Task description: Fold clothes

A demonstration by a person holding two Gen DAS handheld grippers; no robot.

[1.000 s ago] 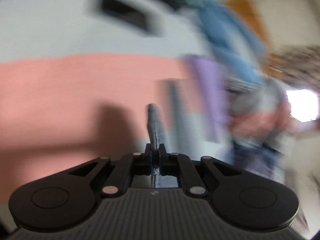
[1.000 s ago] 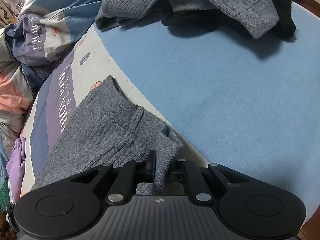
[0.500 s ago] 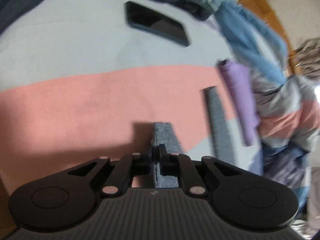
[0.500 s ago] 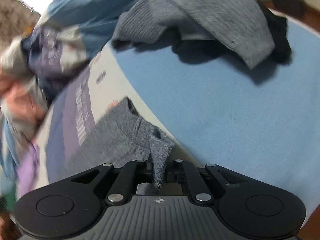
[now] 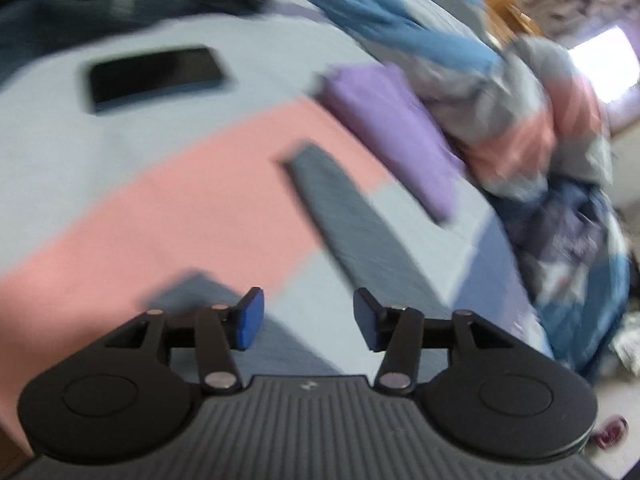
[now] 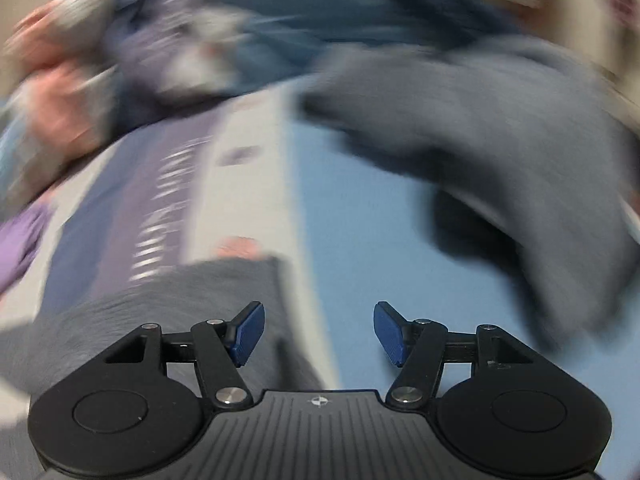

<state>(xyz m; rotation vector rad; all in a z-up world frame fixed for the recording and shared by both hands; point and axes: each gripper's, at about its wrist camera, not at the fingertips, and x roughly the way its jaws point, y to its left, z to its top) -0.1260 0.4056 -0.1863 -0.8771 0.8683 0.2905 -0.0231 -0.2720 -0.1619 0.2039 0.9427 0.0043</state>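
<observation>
Grey knit trousers (image 5: pixel 352 216) lie flat on the bed; one leg runs up the middle of the left wrist view and another edge lies under my left gripper (image 5: pixel 308 318), which is open and empty. In the right wrist view the same grey garment (image 6: pixel 192 312) lies at lower left, beside and under my right gripper (image 6: pixel 318 330), which is open and empty. Both views are motion-blurred.
A black phone (image 5: pixel 154 76) lies on the bedspread far left. A folded purple garment (image 5: pixel 392 132) sits beside a crumpled quilt (image 5: pixel 532 128). A grey sweater (image 6: pixel 480 120) is heaped at the far right of the blue sheet (image 6: pixel 368 240).
Both grippers were shut on the grey trousers; now both have opened and let go, and the cloth lies flat on the bed. Both cameras have swung.
</observation>
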